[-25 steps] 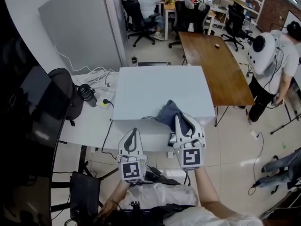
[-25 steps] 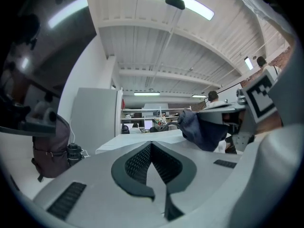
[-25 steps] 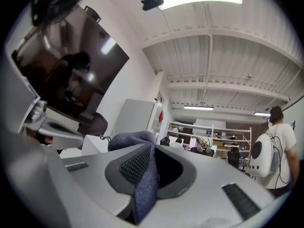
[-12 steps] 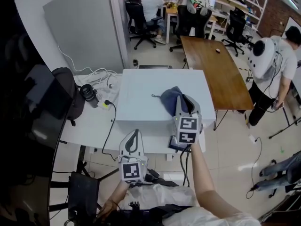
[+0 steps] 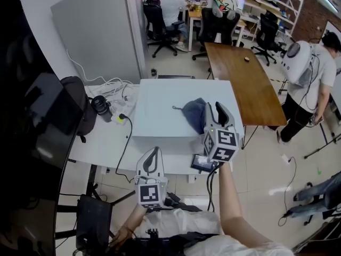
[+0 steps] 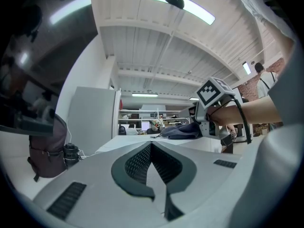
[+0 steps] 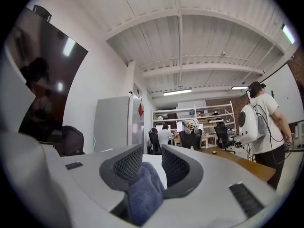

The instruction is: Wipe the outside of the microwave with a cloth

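Note:
The microwave [image 5: 165, 111] is a white box on the white table, seen from above in the head view. A blue-grey cloth [image 5: 194, 112] lies bunched on its top, right of the middle. My right gripper [image 5: 217, 112] reaches level over the top's right part. Its jaws are opening, and a fold of the cloth [image 7: 142, 194] sits loosely between them, low down and away from the tips. My left gripper [image 5: 151, 154] hovers in front of the microwave's front edge, shut with nothing in it [image 6: 151, 144]. The left gripper view also shows the cloth [image 6: 182, 132] and the right gripper [image 6: 205, 114].
A dark backpack [image 5: 74, 108], a black lens-like cylinder [image 5: 100, 105] and white cables [image 5: 114, 87] lie left of the microwave. A wooden table [image 5: 245, 73] stands to the right, with a person [image 5: 311, 73] beyond it. A grey cabinet [image 5: 96, 31] stands behind.
The right gripper moved from the microwave's front edge across the top, away and to the right, dragging the cloth along, and its jaws spread apart. The left gripper kept still.

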The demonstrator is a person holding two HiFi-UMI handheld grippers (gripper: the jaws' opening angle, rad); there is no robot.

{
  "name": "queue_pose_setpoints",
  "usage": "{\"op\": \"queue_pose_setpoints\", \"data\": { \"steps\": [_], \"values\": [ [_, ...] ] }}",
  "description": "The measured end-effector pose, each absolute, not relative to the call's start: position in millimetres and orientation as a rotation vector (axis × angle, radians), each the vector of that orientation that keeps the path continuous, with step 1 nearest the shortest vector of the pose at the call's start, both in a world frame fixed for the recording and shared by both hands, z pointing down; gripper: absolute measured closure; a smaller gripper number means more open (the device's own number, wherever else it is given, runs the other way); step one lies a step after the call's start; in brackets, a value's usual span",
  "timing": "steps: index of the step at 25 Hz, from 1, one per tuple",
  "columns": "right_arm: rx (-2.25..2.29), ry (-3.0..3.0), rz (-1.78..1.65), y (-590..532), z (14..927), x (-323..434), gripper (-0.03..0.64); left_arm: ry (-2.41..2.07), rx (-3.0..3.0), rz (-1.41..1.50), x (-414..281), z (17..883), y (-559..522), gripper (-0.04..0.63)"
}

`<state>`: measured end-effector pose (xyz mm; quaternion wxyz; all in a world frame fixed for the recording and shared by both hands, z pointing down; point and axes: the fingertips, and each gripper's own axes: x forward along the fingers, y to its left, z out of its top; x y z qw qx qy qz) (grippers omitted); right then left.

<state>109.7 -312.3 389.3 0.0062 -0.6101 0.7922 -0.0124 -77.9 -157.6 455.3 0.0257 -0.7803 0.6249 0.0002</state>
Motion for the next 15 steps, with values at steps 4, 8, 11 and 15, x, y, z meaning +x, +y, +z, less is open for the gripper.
{"op": "queue_pose_setpoints", "data": {
  "steps": [4, 8, 11, 15],
  "values": [
    [-1.884, 2.438, 0.175, -277.4, 343.2, 115.5, 0.466, 1.936, -2.415, 0.029, -75.6, 449.5, -156.3, 0.594],
    [-1.753, 2.514, 0.061, -215.4, 350.2, 113.3, 0.497, 1.909, -2.416, 0.03, -66.3, 444.1, -149.3, 0.594],
    [-1.685, 2.536, -0.042, -167.0, 378.4, 114.7, 0.514, 1.89, -2.423, 0.044, -55.8, 440.1, -141.8, 0.594],
    [-1.695, 2.573, -0.028, -126.6, 419.0, 109.9, 0.515, 1.872, -2.439, 0.04, -40.0, 443.8, -128.3, 0.594]
  ]
}}
